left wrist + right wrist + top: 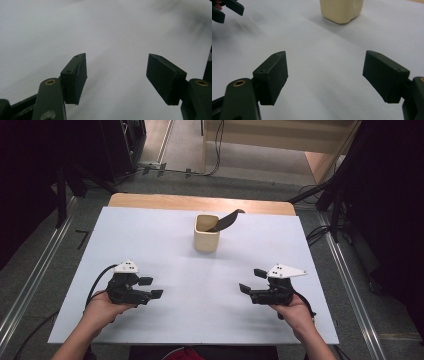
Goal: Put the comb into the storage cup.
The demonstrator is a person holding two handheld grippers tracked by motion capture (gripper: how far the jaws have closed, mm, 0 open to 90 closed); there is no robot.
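A cream square cup (206,234) stands on the white table (150,240) at the middle back, with a dark utensil (226,220) leaning out of it to the right. My left gripper (151,287) rests low at the front left, jaws wide apart and nothing between them; its own view (116,75) has bare white surface in the gap. My right gripper (252,281) sits at the front right, pointing left, also open and holding nothing (325,77). The cup (341,10) stands ahead of the right jaws, well apart from them.
The left gripper's jaw tips (227,10) appear at the top left corner of the right gripper view. A wooden strip (200,202) borders the table's far edge. Metal rails (30,280) and cables run along the floor on both sides.
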